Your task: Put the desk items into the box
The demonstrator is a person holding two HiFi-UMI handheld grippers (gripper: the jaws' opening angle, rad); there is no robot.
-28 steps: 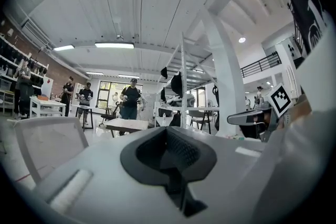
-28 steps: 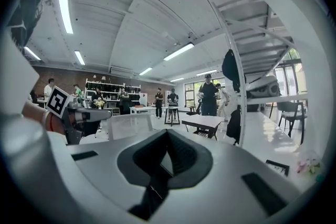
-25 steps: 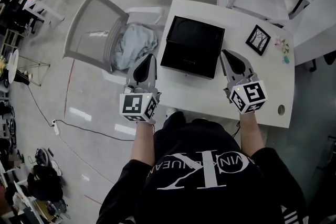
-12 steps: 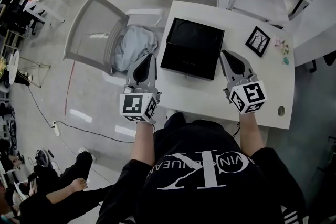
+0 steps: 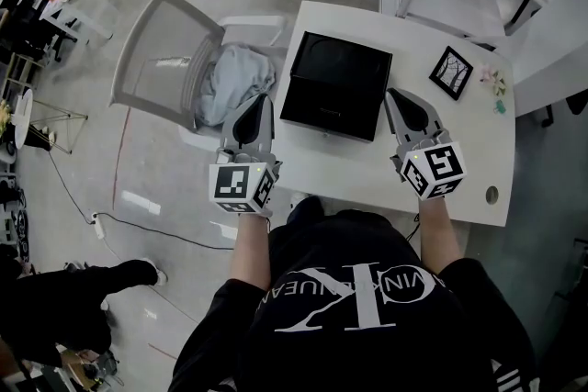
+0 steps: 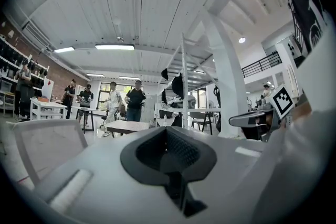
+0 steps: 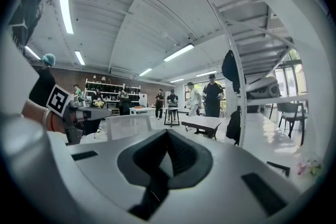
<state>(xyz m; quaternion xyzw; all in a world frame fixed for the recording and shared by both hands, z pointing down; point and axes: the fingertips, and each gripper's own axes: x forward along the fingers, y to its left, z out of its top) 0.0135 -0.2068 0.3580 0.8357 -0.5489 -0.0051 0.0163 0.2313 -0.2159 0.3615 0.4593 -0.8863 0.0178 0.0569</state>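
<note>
Desk (image 5: 367, 174), white and broad, fills the middle of my head view. The black box (image 5: 337, 83) sits on its far-left part, and I cannot tell from here whether its top is open or lidded. The left gripper (image 5: 261, 100) hangs just off the desk's left edge, beside the box's near corner. The right gripper (image 5: 396, 93) hovers over the desk just right of the box. In each gripper view the jaws meet with nothing between them, so I carry nothing on either side.

Outside the box, toward the desk's far right, lies a small framed picture (image 5: 451, 70). Just beyond it is a tiny pastel trinket (image 5: 497, 84), too small to name. I judge these two are what is left to go in.

The right claw is nearer, so I would spread its jaws well before reaching. The frame lies flat, so I would take it by one edge rather than press down on its face. I would also check the box's top before carrying anything across.
</note>
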